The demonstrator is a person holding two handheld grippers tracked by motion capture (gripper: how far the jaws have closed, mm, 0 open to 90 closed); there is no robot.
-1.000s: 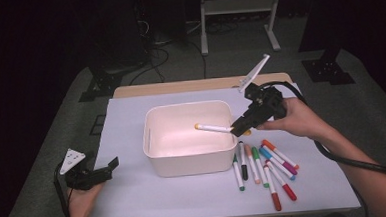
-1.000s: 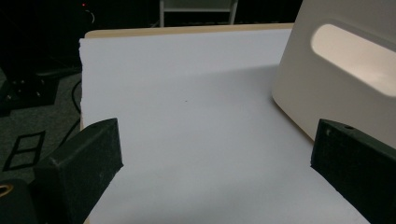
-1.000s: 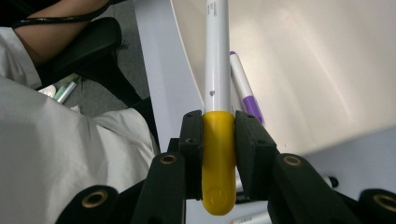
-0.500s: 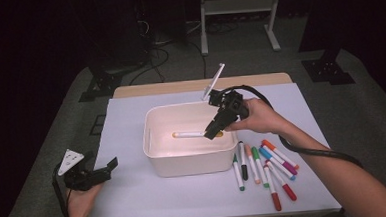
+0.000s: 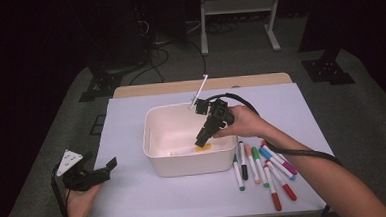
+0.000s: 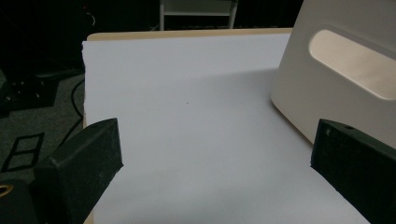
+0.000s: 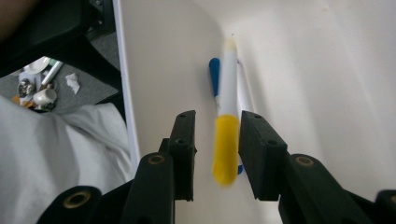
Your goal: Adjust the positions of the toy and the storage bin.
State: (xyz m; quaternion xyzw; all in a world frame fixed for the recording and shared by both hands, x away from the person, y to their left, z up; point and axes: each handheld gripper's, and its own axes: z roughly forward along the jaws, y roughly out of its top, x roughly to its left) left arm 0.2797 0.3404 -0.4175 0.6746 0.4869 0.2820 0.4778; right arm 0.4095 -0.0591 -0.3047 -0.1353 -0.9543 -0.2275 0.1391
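Your white rectangular plastic bin (image 5: 191, 161) sits mid-frame, with your right gripper (image 7: 217, 154) dipped inside, its jaws just opened and parted. The yellow-capped white marker (image 7: 225, 126) lies loose between them, its long axis running up-frame along the bin floor. Your left gripper (image 5: 97, 174) rests lower left, jaws apart and empty.

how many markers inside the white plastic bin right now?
2. A yellow-capped white marker by the white plastic bin's front wall; a blue-capped marker partly hidden beneath it. More may be hidden.

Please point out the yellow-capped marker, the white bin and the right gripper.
yellow-capped marker (image 7: 225, 149): right gripper view, on its yellow cap.
white bin (image 5: 189, 164): high view, on its near wall.
right gripper (image 7: 215, 154): right gripper view, between its fingers.
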